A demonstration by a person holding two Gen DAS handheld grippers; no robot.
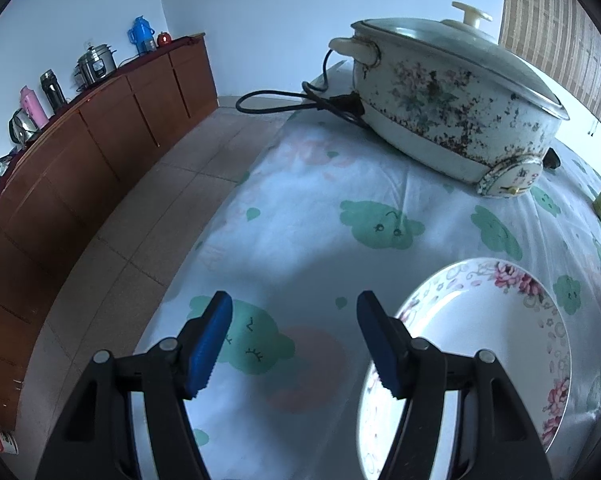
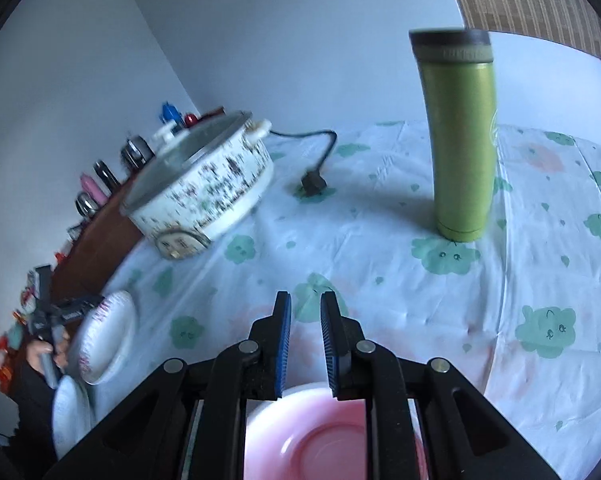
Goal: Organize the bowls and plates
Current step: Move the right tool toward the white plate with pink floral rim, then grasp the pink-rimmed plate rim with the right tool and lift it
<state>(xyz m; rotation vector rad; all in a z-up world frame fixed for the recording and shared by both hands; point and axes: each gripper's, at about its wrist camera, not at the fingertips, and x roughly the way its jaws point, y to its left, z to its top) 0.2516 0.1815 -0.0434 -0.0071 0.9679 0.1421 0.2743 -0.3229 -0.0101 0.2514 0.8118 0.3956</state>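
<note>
A white plate with a pink flower rim (image 1: 484, 336) lies on the patterned tablecloth, partly under the right finger of my left gripper (image 1: 296, 300). That gripper is open, and only cloth shows between its blue pads. In the right wrist view, my right gripper (image 2: 305, 300) has its pads close together with a thin strip of cloth showing between the tips. A pink bowl (image 2: 308, 432) sits just below and behind those pads, and I cannot tell if it touches them. At the left are two white plates, one floral (image 2: 108, 336) and one nearer (image 2: 70, 412).
A speckled electric pot with a lid (image 1: 440, 108) and its black cord (image 1: 284, 102) take up the far side of the table. A tall green flask (image 2: 460, 140) stands on the right. A brown sideboard (image 1: 100, 140) carrying flasks and kettles runs along the wall. A hand (image 2: 40, 354) is at the left table edge.
</note>
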